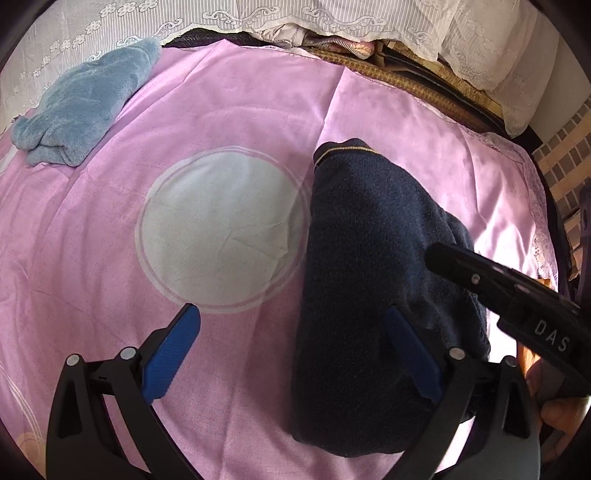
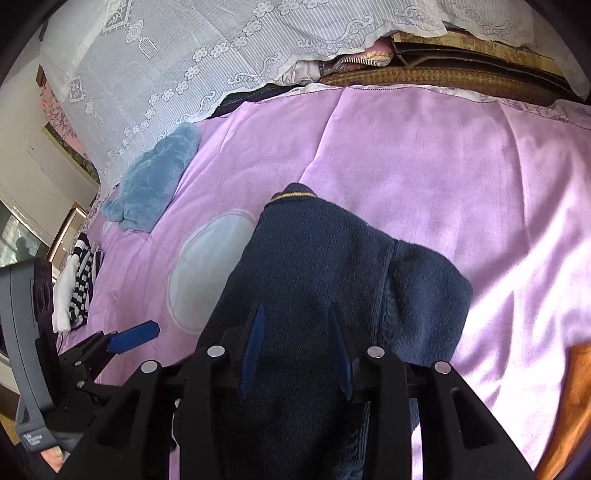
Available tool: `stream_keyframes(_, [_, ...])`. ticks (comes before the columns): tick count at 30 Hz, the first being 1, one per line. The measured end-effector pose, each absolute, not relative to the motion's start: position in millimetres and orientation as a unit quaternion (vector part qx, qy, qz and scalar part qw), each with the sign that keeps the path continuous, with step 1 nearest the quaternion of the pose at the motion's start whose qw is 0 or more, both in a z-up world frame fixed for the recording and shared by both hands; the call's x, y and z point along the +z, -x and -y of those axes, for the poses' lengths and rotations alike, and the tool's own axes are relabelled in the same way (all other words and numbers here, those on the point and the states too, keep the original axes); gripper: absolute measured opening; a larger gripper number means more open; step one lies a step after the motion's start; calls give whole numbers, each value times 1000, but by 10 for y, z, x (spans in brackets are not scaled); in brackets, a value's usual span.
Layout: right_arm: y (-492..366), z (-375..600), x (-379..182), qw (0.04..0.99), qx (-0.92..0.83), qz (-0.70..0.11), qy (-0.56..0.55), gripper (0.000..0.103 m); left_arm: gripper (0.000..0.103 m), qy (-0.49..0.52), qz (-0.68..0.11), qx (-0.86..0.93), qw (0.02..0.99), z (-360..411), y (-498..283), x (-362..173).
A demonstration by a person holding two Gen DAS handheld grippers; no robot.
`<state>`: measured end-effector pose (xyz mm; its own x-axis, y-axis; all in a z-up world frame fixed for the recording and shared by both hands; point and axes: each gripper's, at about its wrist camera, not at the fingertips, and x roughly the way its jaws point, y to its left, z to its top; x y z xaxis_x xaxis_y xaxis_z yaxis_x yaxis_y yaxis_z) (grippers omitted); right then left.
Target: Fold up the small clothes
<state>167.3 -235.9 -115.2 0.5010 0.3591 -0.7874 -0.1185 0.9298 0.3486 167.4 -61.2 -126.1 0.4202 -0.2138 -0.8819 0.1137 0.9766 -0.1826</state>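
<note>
Nearest us, the right gripper (image 2: pixel 295 347) hangs over the folded navy sweater (image 2: pixel 314 266), jaws parted and not pinching it. Beside it, the left gripper (image 1: pixel 295 354) gapes wide, gripping nothing. Sweater lies on the pink sheet (image 1: pixel 92 258); farther back sits a blue fleece garment (image 1: pixel 85 107).

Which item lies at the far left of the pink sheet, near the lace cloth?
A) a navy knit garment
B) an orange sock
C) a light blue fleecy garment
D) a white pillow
C: the light blue fleecy garment lies folded beside the lace cloth, while the navy knit garment sits nearer the grippers.
</note>
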Motion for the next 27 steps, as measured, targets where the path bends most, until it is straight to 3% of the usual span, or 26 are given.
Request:
stream_keyframes(10, [-2185,2168,-1314,838,143,-516,-106,39,99,37,-539,-101,836,694,-1737,-1462])
stream_keyframes(15, [-2200,2290,-1496,824,143,-526,-154,41,99,33,-536,-96,838,715,-1745,-1519])
stream_keyframes(27, [-2039,2285,-1354,834,136,-517,-138,43,99,28,-534,-86,840,736,-1724,-1494])
